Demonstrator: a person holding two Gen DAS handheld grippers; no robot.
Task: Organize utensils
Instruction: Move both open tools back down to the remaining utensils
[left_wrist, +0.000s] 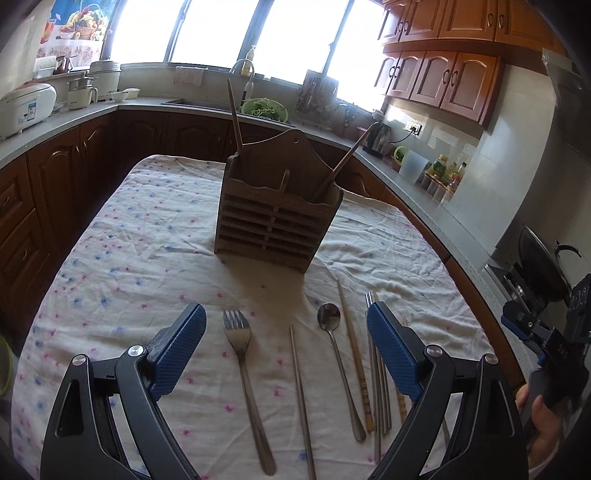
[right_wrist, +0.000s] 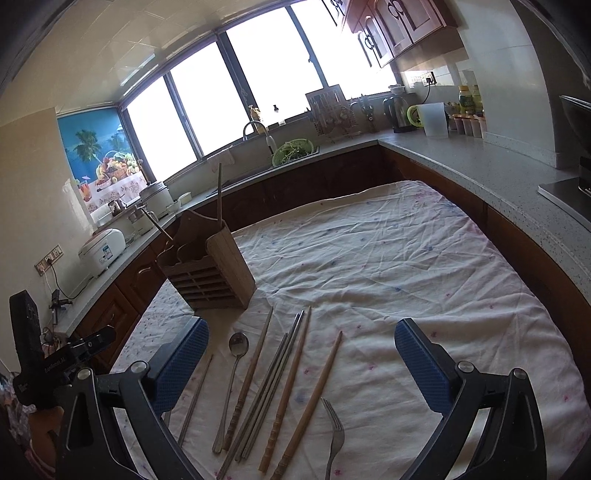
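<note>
Hovering wide open and empty, the left tool (left_wrist: 286, 349) and right tool (right_wrist: 301, 363) face forks, spoon (left_wrist: 338, 363) and chopsticks (right_wrist: 284, 387) lying near on the surface (right_wrist: 406, 258), only two sticks in the far wooden holder (left_wrist: 277, 218).

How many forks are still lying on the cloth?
2. One fork lies between the left gripper's fingers, left of the spoon. Another fork lies by the wooden chopsticks, nearer the right gripper. Others may be hidden.
</note>
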